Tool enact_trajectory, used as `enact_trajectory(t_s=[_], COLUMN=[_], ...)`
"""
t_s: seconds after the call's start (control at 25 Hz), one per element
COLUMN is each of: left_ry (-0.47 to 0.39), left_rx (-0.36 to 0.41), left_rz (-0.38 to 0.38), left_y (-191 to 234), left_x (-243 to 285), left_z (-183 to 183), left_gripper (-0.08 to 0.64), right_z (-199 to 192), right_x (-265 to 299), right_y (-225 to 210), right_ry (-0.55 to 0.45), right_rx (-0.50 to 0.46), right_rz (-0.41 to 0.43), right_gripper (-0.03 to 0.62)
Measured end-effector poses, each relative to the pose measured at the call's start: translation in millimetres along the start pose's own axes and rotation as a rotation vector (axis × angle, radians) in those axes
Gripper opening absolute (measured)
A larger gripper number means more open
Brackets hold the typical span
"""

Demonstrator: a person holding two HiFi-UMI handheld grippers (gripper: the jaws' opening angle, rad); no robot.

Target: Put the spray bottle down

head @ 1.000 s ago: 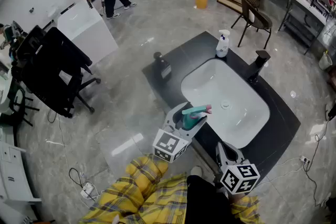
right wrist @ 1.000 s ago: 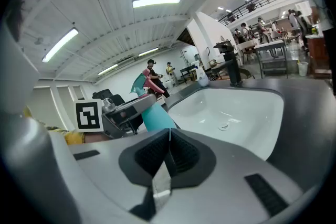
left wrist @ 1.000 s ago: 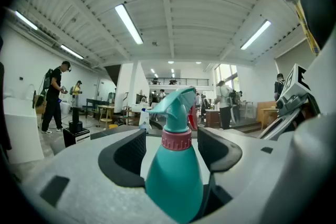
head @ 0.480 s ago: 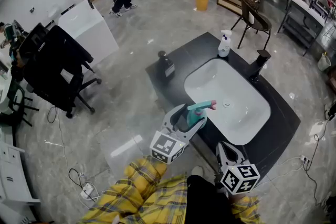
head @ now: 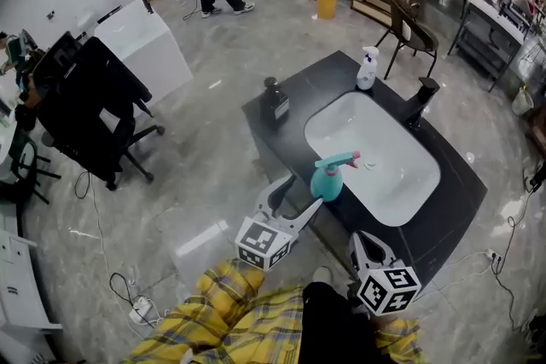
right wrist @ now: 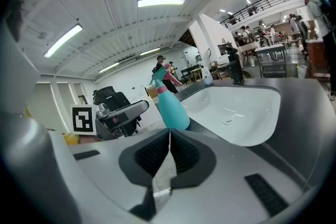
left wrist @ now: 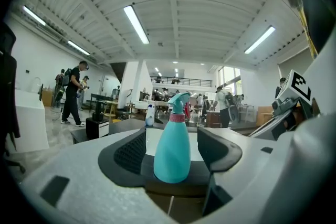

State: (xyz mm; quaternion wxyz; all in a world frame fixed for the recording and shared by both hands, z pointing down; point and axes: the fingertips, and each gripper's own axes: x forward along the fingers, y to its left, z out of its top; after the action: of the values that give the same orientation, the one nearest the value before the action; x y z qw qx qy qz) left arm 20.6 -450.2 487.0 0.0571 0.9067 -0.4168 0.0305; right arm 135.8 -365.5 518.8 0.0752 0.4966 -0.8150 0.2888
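Since the bottle (head: 327, 181) stands upright on the counter (head: 444, 222), at its front edge just beside the sink (head: 401, 175), the setting-down looks all but finished. The left gripper (head: 300, 193) is open, its jaws spread either side of the bottle with a gap showing on each side, so the bottle seems to be let go. The right gripper (right wrist: 169, 138) is closed on nothing, near the bottle. The next move calls for drawing the left gripper straight back, jaws wide, so neither tips the bottle.

The spray bottle (head: 327, 181) stands on the counter (head: 314, 89) beside the sink (head: 403, 182).
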Motion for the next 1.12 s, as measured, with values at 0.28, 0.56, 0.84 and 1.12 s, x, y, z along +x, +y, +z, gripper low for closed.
enact_trajectory(t_s=[0.28,0.56,0.84,1.12], left_ry=[0.014,0.042,0.08,0.091], left_rx=[-0.037,-0.037,0.017,0.034], left_rz=[-0.131,-0.222,-0.237,-0.27], left_y=[-29,-56,-70,-84], left_x=[-30,-64,-94,-122], left_z=[2,3,-3,-8], left_gripper=[0.276,0.077,0.041,0.032], right_z=[-9,-23,-47,-73], right_x=[-6,-17,-35,-59], right_y=[17,39,60,80], right_ry=[-0.006,-0.011,-0.023,-0.048], right_rx=[-0.002,-0.003,0.016,0.021], right_rz=[-0.001,-0.006,-0.036,-0.082], right_gripper=[0.008,0.006,0.006,0.008])
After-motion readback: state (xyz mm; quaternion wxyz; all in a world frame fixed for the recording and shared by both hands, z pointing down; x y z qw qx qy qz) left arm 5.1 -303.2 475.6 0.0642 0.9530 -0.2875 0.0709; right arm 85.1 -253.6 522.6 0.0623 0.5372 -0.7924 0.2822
